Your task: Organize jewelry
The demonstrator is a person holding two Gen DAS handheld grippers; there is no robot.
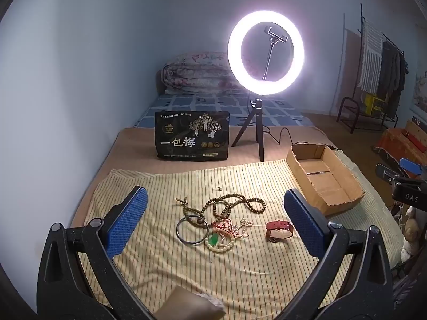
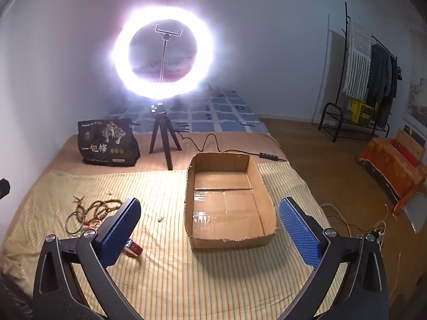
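Both grippers tilt downward over the yellow striped bedsheet (image 1: 240, 266), fingers spread wide, holding nothing. Left gripper (image 1: 213, 221) hovers over the tangled bead jewelry pile (image 1: 226, 218); right gripper (image 2: 210, 229) faces the open cardboard box (image 2: 226, 202).

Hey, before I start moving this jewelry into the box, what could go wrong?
1. The brown bead necklace, metal bangle and white bead strand with the green pendant lie tangled, so lifting one may drag the others.
2. The tiny loose piece on the striped cloth may slip between the wide fingers.
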